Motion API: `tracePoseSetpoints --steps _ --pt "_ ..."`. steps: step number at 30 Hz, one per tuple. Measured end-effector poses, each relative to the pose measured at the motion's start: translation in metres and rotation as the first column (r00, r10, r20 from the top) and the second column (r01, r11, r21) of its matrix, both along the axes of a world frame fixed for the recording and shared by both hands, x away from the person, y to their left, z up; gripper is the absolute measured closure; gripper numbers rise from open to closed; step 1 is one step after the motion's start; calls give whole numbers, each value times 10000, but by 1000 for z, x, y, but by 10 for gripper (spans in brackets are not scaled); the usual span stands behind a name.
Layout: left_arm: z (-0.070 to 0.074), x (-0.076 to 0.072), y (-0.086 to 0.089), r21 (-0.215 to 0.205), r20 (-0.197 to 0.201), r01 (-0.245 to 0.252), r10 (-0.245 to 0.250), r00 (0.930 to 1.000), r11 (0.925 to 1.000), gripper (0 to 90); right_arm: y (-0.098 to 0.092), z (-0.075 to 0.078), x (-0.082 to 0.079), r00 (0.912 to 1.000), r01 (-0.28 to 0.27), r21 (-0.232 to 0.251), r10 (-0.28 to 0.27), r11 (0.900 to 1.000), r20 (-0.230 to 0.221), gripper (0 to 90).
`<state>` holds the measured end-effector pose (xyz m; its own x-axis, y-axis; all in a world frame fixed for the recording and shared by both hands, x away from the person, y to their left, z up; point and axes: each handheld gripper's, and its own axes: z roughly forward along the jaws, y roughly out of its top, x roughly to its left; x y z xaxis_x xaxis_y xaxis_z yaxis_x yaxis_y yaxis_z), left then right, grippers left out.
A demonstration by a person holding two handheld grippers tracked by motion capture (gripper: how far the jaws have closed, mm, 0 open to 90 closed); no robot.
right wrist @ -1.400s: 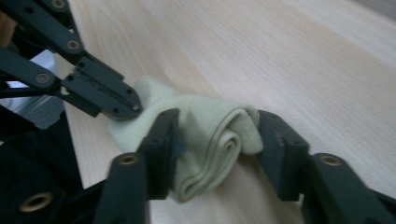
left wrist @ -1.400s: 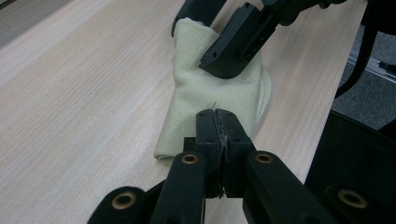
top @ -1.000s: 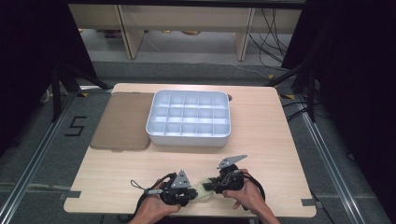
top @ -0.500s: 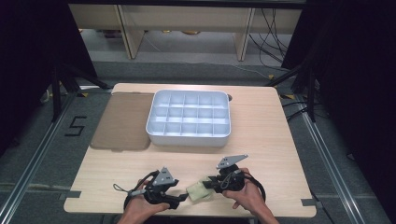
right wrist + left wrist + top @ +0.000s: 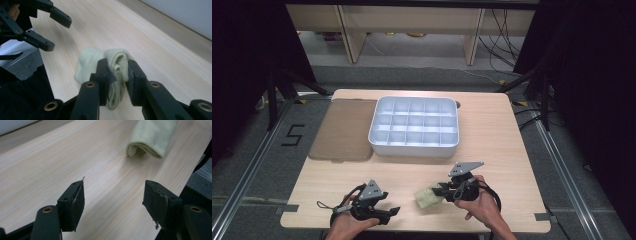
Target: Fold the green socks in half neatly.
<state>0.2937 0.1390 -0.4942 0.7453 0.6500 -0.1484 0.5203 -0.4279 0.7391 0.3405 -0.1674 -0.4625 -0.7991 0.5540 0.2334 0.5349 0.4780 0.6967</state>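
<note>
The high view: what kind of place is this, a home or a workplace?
Probably a lab or recording workspace, not a home. A plain wooden table stands between dark curtains, floor rails run along both sides with a taped number, loose cables lie behind, and a white compartment tray waits on the table.

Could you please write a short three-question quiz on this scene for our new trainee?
1. True or false: the right gripper is shut on the sock.
2. What is between the left gripper's pads?
3. The tray is: A) under the sock, B) beyond both grippers, C) off the table.

Key: 1. true. 2. Nothing; its jaws have just been opening and stand apart over bare wood. 3. B.
</note>
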Motion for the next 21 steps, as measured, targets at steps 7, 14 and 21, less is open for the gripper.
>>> tracePoseSetpoints --steps 7,14,21 --pt "-3 0 10 306 88 -305 302 9995 9991 313 -3 4 7 9996 25 -187 -20 9998 288 743" --pt "-3 1 17 805 417 -437 404 9983 9958 305 -9 9 16 9994 200 -280 -192 9994 295 743" --pt "-6 0 19 965 349 -465 433 9984 9942 285 -16 16 23 9984 506 -362 -496 9981 289 743"
